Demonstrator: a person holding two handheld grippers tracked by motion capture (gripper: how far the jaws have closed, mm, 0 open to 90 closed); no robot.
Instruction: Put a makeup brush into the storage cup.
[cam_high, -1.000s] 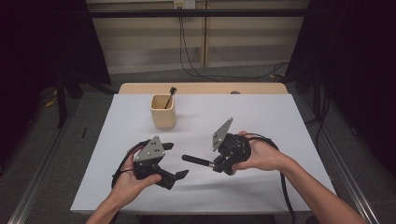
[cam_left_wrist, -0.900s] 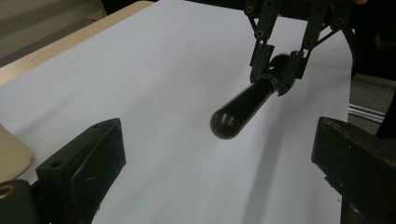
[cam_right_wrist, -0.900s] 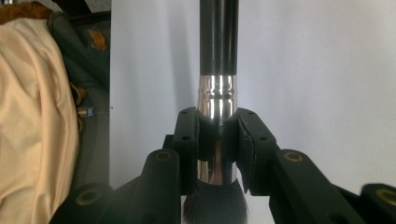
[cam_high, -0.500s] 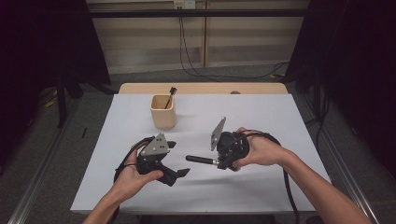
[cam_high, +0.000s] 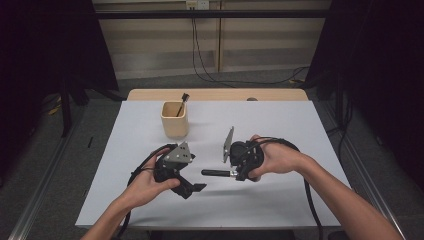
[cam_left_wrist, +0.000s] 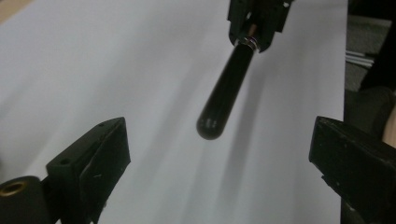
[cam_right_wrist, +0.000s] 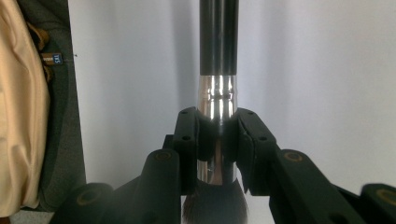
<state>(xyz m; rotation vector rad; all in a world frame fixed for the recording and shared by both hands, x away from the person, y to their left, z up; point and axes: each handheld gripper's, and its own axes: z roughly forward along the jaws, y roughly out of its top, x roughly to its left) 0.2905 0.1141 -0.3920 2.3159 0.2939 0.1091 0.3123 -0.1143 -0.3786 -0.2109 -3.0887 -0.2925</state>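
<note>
Black-handled brush passing between two grippers over the white table (cam_high: 310, 125)

Left gripper (cam_high: 192, 189) is gaping open (nothing between its jaws), facing the brush (cam_high: 216, 173) handle's free end; right gripper (cam_right_wrist: 217, 140) is clamping the silver ferrule (cam_right_wrist: 215, 100), bristles behind.

A small dark tag (cam_right_wrist: 56, 58) with pale characters sits on the dark cloth at the left edge of the right gripper view; the marks are too blurred and sideways to read with certainty. No other text, brand, number or sign can be read.
</note>
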